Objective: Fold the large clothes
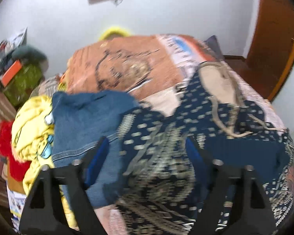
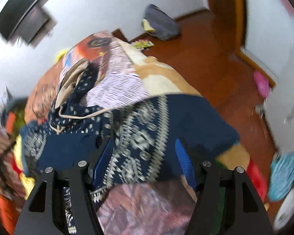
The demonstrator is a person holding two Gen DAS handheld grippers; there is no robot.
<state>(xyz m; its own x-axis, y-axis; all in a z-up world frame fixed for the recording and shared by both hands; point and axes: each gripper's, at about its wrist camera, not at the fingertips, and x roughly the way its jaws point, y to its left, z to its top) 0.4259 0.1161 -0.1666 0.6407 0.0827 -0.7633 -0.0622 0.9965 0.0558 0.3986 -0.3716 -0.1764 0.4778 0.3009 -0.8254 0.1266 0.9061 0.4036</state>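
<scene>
A navy garment with a pale woven pattern point(image 1: 215, 117) lies spread over the near end of the bed; its beige lining and drawstrings point(image 1: 215, 82) face up. My left gripper point(image 1: 147, 150) hovers above it with its blue pads wide apart and nothing between them. In the right wrist view the same garment point(image 2: 143, 129) drapes over the bed's near corner, lining point(image 2: 72, 82) at the far side. My right gripper point(image 2: 144, 154) is above it, jaws apart, pads not pressing on cloth. Both views are motion-blurred.
The bed carries an orange printed blanket point(image 1: 127, 64). A blue denim piece point(image 1: 84, 121), a yellow garment point(image 1: 31, 129) and red cloth point(image 1: 4, 141) pile at the left. Wooden floor point(image 2: 215, 68) with a grey bag point(image 2: 160, 23) lies to the right, by a door point(image 1: 274, 39).
</scene>
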